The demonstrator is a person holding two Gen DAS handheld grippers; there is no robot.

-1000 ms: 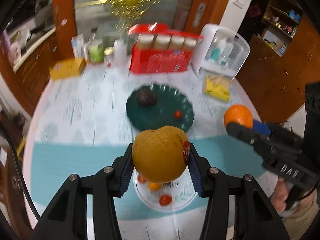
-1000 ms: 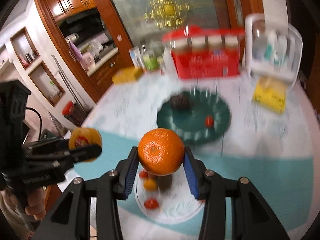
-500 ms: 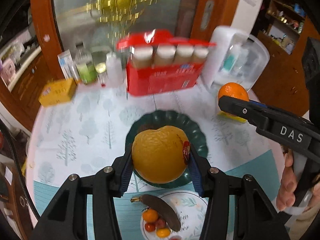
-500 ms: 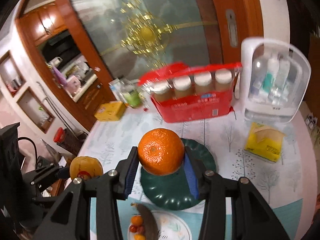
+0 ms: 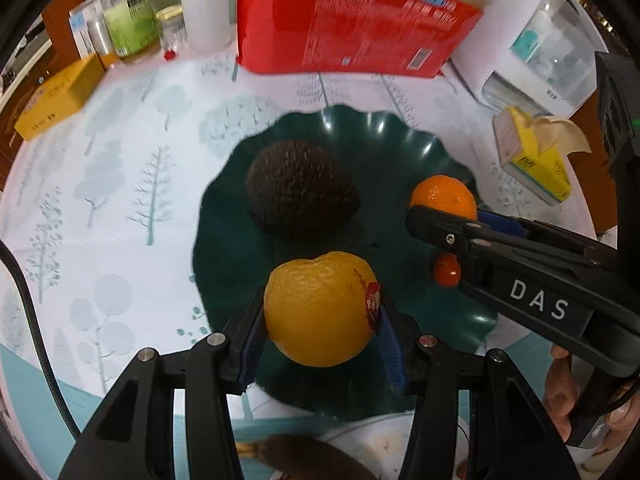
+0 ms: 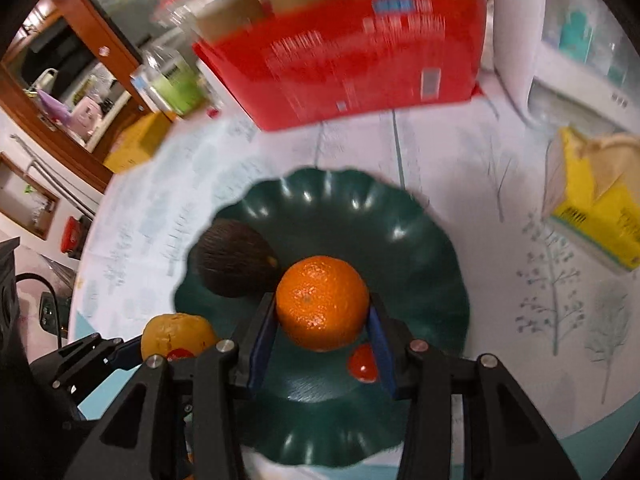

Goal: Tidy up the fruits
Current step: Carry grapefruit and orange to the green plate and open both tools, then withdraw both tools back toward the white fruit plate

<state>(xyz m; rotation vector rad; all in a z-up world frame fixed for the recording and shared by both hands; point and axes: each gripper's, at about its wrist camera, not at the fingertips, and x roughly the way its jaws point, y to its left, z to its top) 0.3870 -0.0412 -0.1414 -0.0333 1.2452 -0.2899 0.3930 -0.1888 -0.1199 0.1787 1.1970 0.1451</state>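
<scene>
My left gripper [image 5: 320, 316] is shut on a yellow-orange fruit with a red sticker [image 5: 318, 308], held low over the near part of the dark green scalloped plate [image 5: 380, 128]. My right gripper [image 6: 322, 312] is shut on a bright orange [image 6: 322, 302], over the same plate [image 6: 420, 240]. On the plate lie a dark brown avocado [image 5: 300, 194] and a small red tomato [image 5: 447, 270]. In the right wrist view the avocado [image 6: 232, 262] lies left of the orange, the tomato [image 6: 362, 362] lies under the right finger, and the yellow fruit [image 6: 176, 336] is at lower left.
A red carton [image 5: 352, 16] stands behind the plate, with bottles [image 5: 128, 12] and a yellow box [image 5: 56, 96] at the back left. A yellow tissue pack [image 5: 536, 160] and a white container [image 5: 552, 40] are at the right. A white plate with a dark banana [image 5: 304, 456] lies nearest me.
Both grippers have moved forward and down from above the white plate to low over the green plate, each still holding its fruit.
</scene>
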